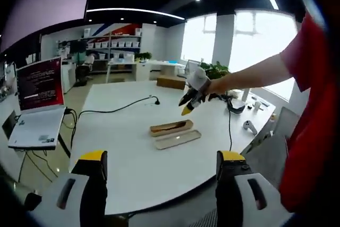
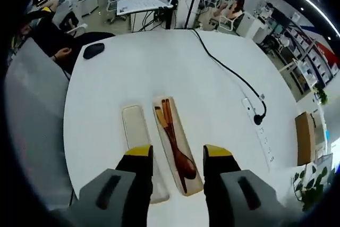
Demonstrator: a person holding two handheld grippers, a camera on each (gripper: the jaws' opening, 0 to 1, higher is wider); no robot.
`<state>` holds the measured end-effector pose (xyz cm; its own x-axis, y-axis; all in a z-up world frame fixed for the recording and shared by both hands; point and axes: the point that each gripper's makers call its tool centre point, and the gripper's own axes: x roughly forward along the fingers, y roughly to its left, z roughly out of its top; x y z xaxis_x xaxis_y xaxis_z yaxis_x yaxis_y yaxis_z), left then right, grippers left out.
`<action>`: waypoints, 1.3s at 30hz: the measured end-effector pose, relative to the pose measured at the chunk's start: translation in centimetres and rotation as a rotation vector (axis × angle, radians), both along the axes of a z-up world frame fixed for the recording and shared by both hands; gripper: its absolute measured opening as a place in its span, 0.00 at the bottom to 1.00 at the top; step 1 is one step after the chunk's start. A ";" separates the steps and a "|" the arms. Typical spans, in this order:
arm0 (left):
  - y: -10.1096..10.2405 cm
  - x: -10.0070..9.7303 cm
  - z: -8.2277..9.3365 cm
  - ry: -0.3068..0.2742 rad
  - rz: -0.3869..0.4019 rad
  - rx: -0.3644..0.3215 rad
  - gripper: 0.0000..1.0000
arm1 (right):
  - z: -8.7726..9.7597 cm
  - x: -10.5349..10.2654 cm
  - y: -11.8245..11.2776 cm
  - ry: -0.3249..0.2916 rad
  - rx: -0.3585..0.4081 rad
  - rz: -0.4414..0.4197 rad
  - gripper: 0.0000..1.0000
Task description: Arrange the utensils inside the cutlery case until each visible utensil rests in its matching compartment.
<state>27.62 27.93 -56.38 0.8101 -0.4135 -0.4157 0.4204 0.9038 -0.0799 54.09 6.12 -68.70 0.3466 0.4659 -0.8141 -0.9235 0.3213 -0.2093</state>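
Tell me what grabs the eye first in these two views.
The open cutlery case on the white table stands out, with a wooden spoon lying inside and its pale lid alongside. The right hand-held gripper hovers open above it. A red-screened laptop sits beside the table.

Hidden ends and small details around the open cutlery case

In the right gripper view, the near ends of the tan wooden cutlery case (image 2: 177, 147) and its pale flat lid (image 2: 137, 128) pass behind the yellow-tipped right tongs (image 2: 178, 155); the bowl of the dark wooden spoon (image 2: 177, 150) sits between them, and the thin sticks beside it cannot be told apart. In the left gripper view, the case (image 1: 171, 127) is too small to show its contents, and the white tabletop (image 1: 133, 158) is cut off behind the left tongs (image 1: 162, 158).
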 end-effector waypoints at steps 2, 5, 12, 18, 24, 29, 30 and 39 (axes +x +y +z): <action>0.1 0.2 0.1 -0.003 -0.005 0.013 0.86 | 1.1 -0.1 -0.2 -0.021 0.042 -0.048 0.38; -0.3 0.5 0.0 0.022 0.008 0.007 0.81 | 2.9 -0.5 -0.4 -0.044 0.110 -0.105 0.39; -2.5 1.1 0.2 0.009 -0.047 -0.006 0.87 | 4.7 -2.2 -0.9 -0.048 0.169 -0.146 0.51; -2.8 2.7 0.2 0.003 -0.089 0.030 0.87 | 4.1 -2.9 -2.8 -0.038 0.197 -0.237 0.48; -4.4 4.6 -0.5 0.042 -0.139 -0.072 0.86 | 3.8 -4.3 -4.9 -0.114 0.203 -0.264 0.52; -5.9 5.8 -2.2 0.034 -0.134 0.036 0.85 | 3.5 -6.0 -6.5 -0.136 0.320 -0.313 0.56; -6.2 5.9 -2.3 0.028 -0.133 0.043 0.86 | 3.4 -6.7 -6.6 -0.109 0.382 -0.343 0.56; -7.3 7.7 -4.5 0.045 -0.147 0.111 0.85 | 2.2 -8.1 -8.9 -0.099 0.401 -0.336 0.63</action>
